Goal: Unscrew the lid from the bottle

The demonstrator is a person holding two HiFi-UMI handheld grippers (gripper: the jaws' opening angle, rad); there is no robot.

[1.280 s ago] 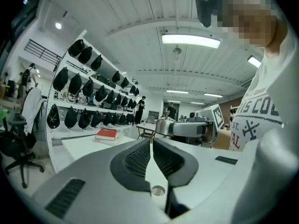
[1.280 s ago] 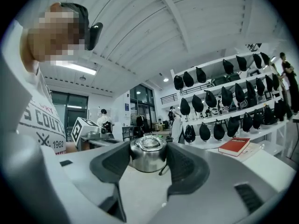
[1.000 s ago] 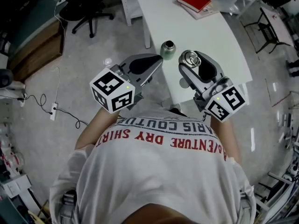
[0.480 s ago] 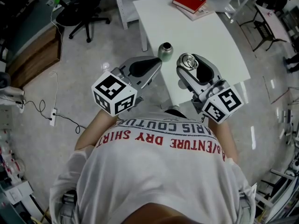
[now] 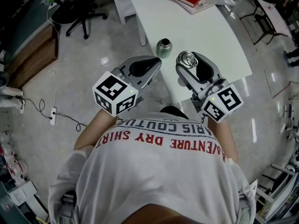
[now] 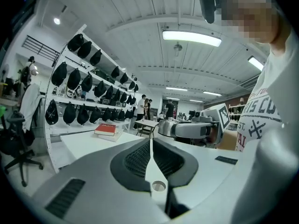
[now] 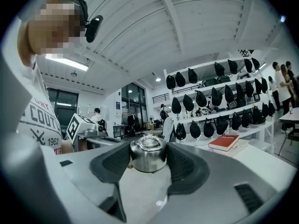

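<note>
Gripping the steel lid (image 7: 148, 157) between its wide-set pads, the right gripper (image 5: 189, 62) holds it clear of the bottle (image 5: 164, 48), apparently already unscrewed. That bottle stands open on the table (image 5: 205, 31), just ahead of the left gripper (image 5: 152, 64), which is closed and empty.

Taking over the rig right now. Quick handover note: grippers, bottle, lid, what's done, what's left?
Left gripper: shut, empty, held over the floor beside the table's near corner.
Right gripper: shut on the lid, a steel cap, held up over the near edge of the table.
Bottle: green, upright on the table near that corner, mouth looks open, neither gripper touching it.
Done: lid is off the bottle.
Left: probably only to set the lid down on the table and release it.
</note>
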